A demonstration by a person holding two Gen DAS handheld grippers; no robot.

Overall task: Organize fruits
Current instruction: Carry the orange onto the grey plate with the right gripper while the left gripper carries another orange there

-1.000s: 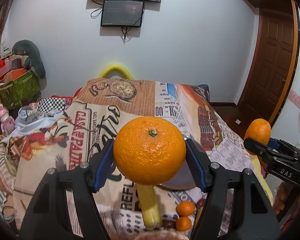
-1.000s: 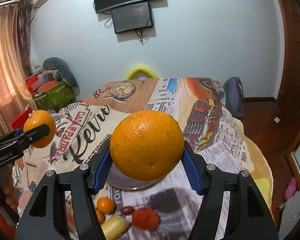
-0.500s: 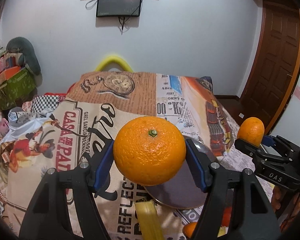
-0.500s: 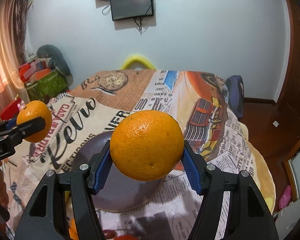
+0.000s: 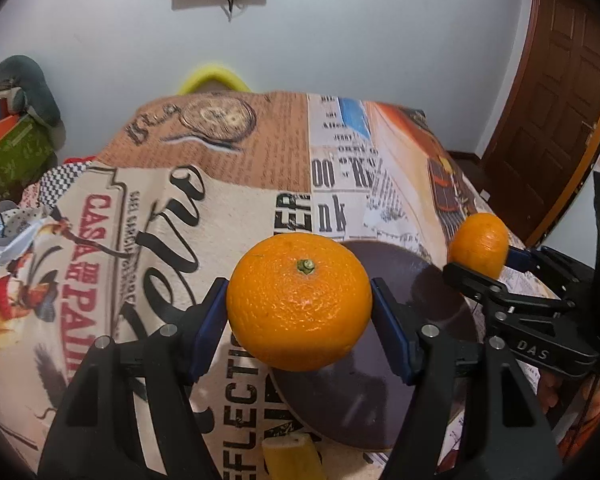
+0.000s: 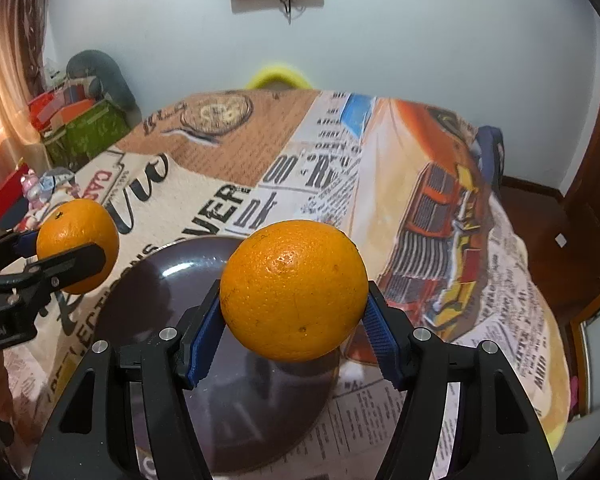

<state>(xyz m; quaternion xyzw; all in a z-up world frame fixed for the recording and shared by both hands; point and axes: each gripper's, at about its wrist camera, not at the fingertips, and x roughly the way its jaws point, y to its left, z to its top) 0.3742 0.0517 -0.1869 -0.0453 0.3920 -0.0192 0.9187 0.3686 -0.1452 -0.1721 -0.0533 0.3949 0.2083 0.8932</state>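
My left gripper is shut on an orange with its green stem up, held above the left edge of a dark round plate. My right gripper is shut on a second orange, held above the same plate. Each gripper shows in the other's view: the right one with its orange at the plate's right, the left one with its orange at the plate's left. The plate looks empty. A banana end lies just in front of it.
The plate sits on a table under a printed newspaper-pattern cloth. A yellow chair back stands at the far edge. Boxes and clutter are at the left, a wooden door at the right.
Both grippers have moved forward and down over the plate, each keeping its orange. The small fruits near the front have slid out of view below the frames.
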